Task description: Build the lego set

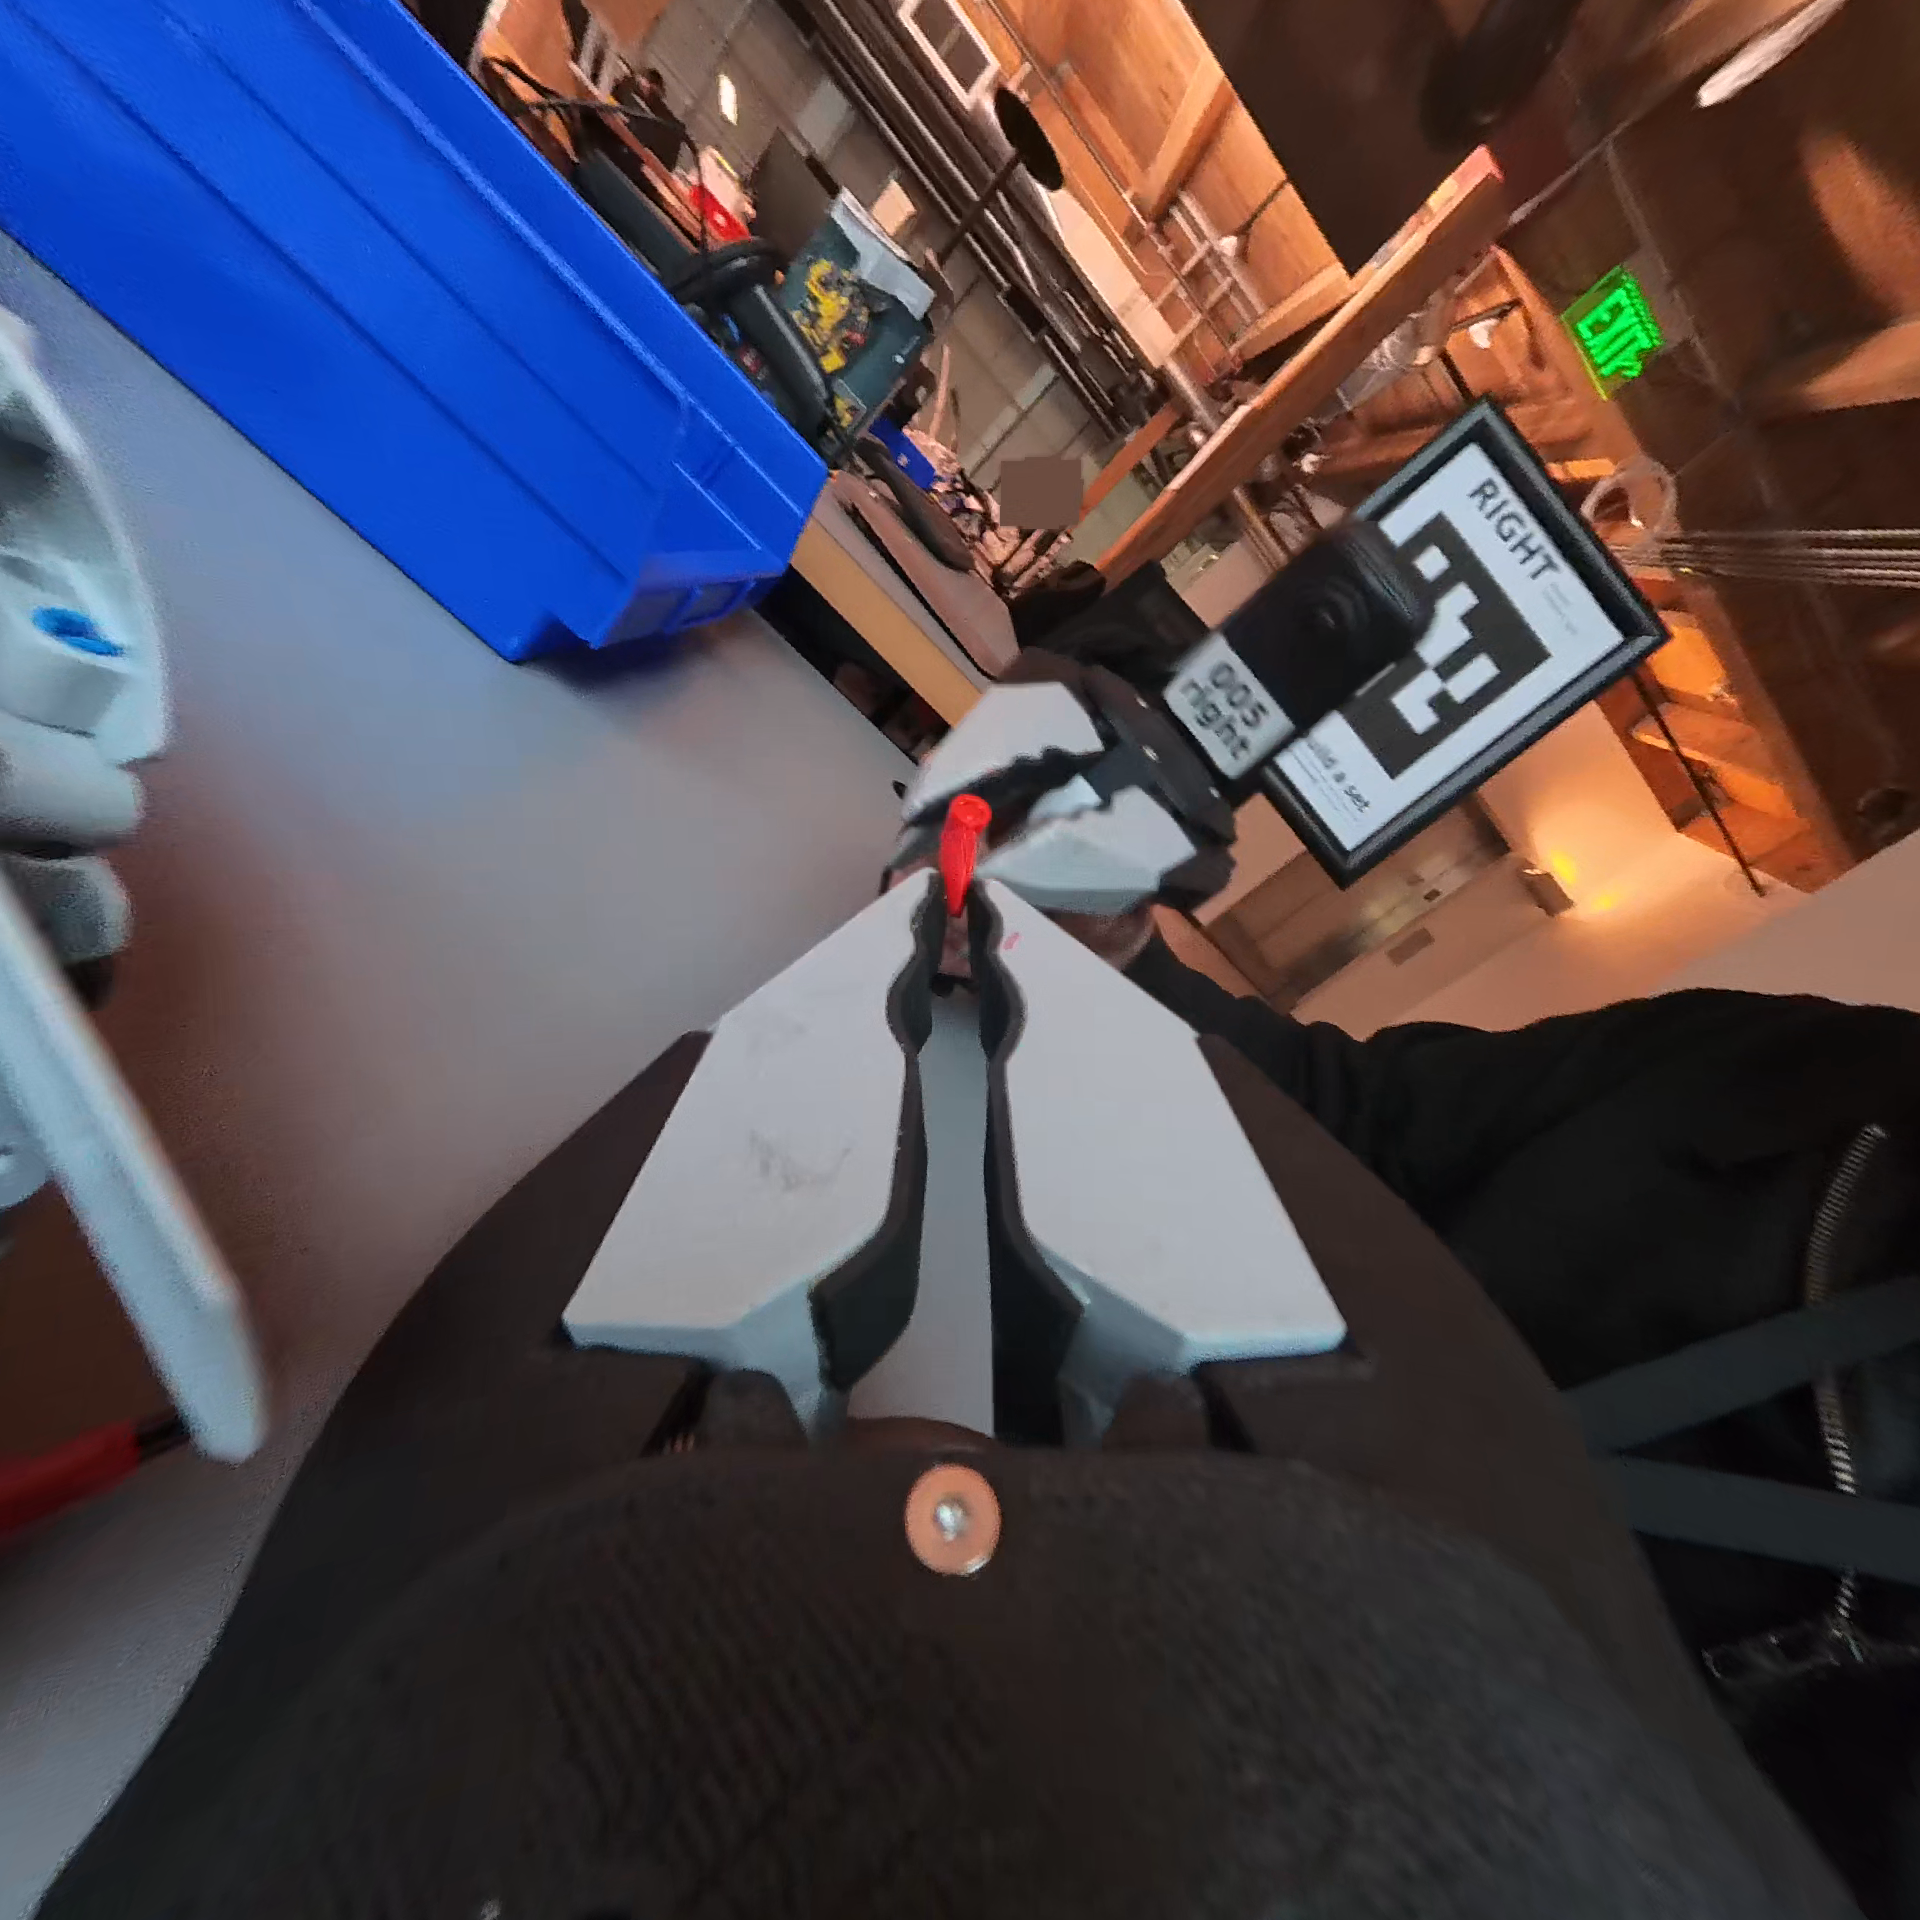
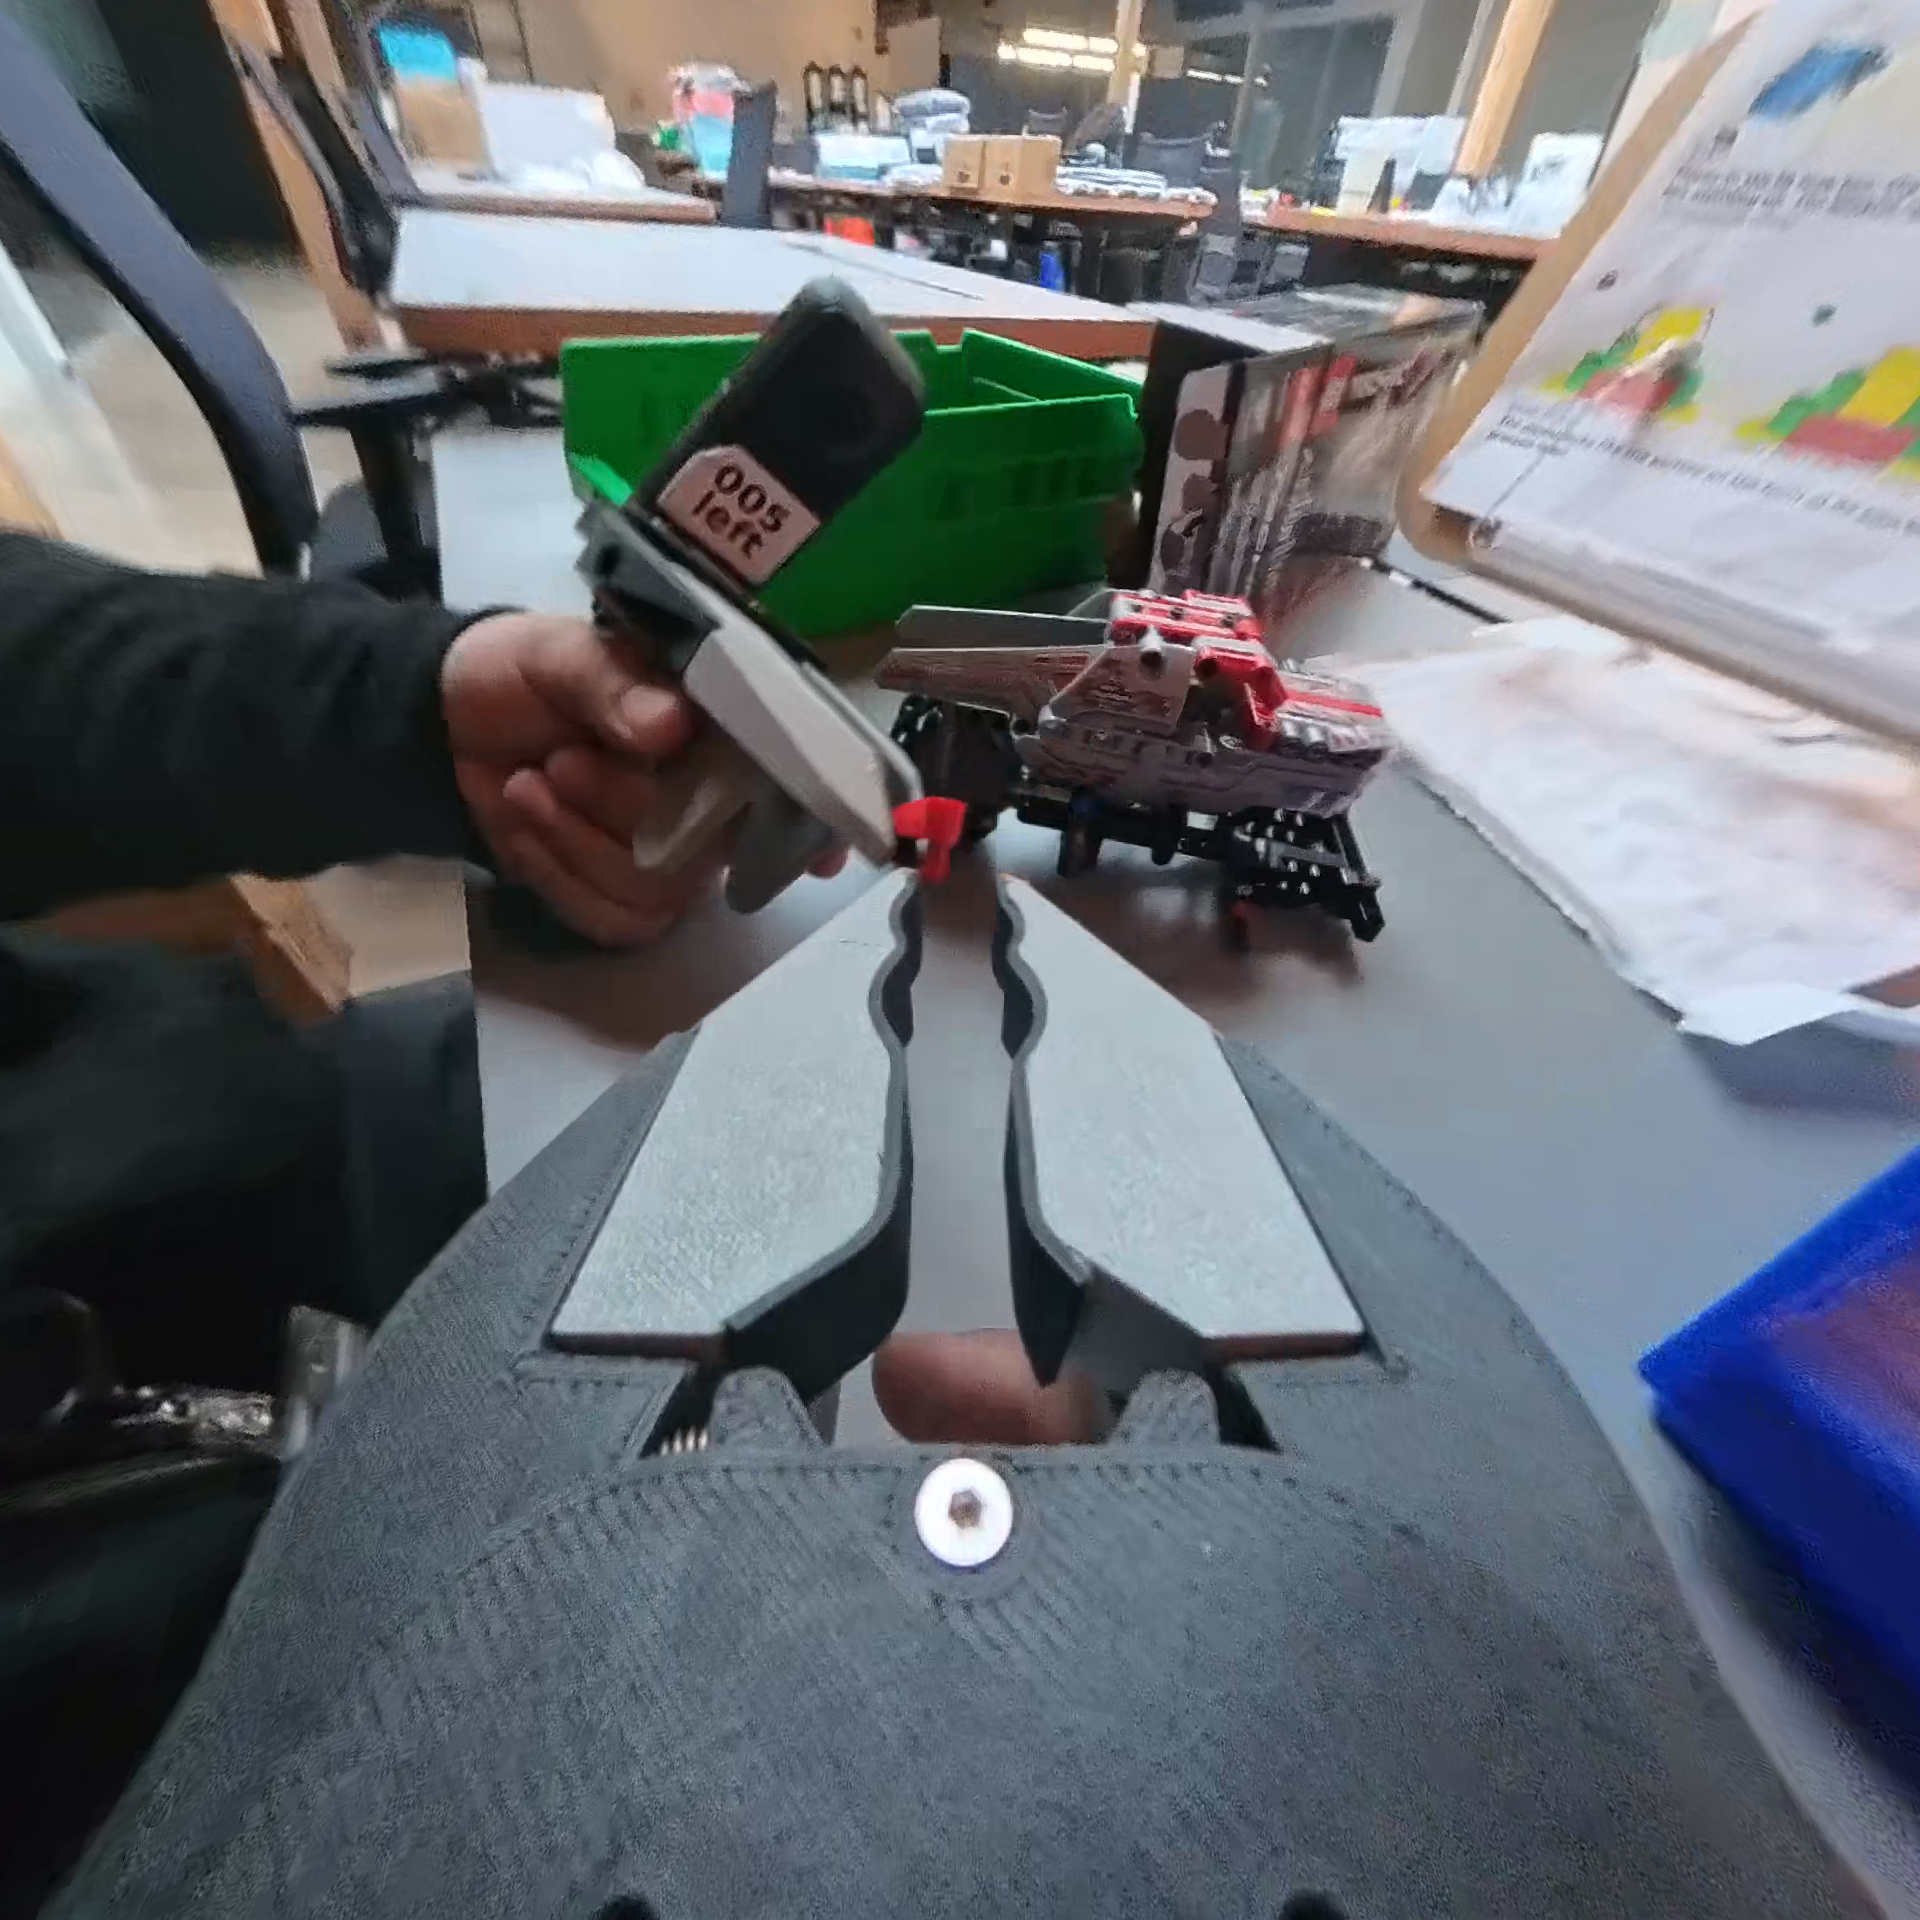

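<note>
Right claw (image 2: 958,902) parted, left claw (image 2: 902,831) pinching small red piece (image 2: 928,828), grey-red lego model (image 2: 1143,717) behind on table (image 2: 1455,1091)

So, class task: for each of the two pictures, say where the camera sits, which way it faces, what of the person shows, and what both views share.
Left wrist view: rides the left gripper, looking along its fingers at the right gripper, a blue bin and hall ceiling; a dark sleeve shows.
Right wrist view: rides the right gripper, facing the left gripper, the hand holding it, the grey-and-red lego model and a green bin.
Shared: the small red lego piece at the meeting fingertips.
</note>
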